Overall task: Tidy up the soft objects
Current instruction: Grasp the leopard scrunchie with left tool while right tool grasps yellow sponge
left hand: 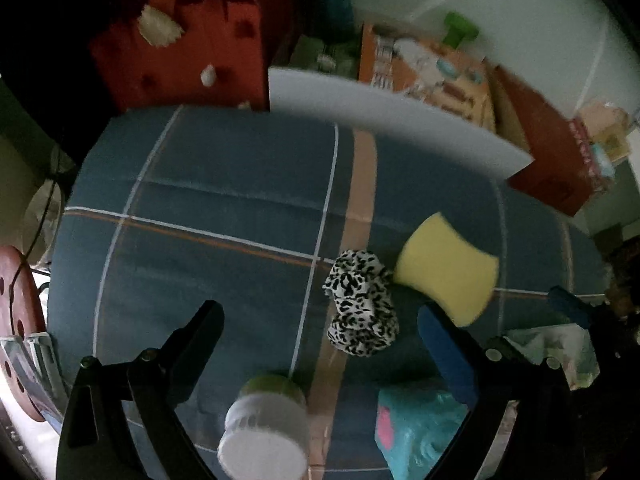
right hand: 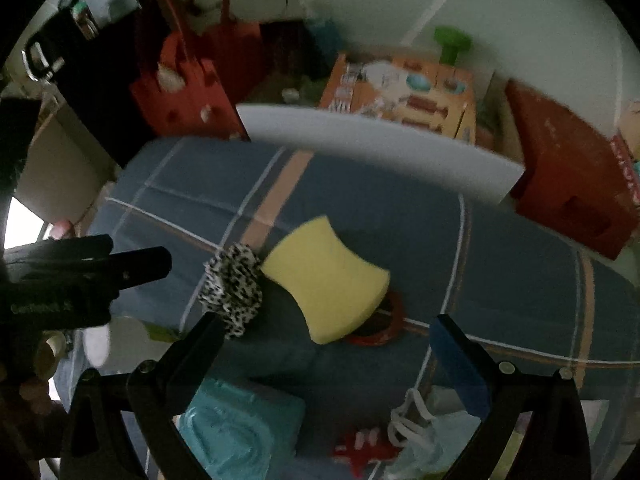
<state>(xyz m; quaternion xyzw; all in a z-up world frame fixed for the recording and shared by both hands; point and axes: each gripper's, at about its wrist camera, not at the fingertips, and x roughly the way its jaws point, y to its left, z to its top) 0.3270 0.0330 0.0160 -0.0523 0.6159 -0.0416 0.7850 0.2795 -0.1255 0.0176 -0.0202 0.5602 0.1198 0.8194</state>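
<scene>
Yellow waisted foam sponge [right hand: 328,280], light and squashy, wants pinching across its narrow waist; black-and-white leopard-print fabric scrunchie [right hand: 232,288] touches its nine o'clock edge; both jaws apart, empty.

On the blue checked cloth [left hand: 224,184] lie one yellow sponge [left hand: 448,268] and, touching its left edge, one black-and-white spotted scrunchie [left hand: 360,304]. Nearer the camera than the sponge sit one turquoise packet [left hand: 416,432] and one white-capped container [left hand: 264,428]. One red ring [right hand: 384,326] shows under the sponge's near edge. Beyond the sponge stand one red bag [left hand: 188,40] and one orange box [left hand: 432,72]
</scene>
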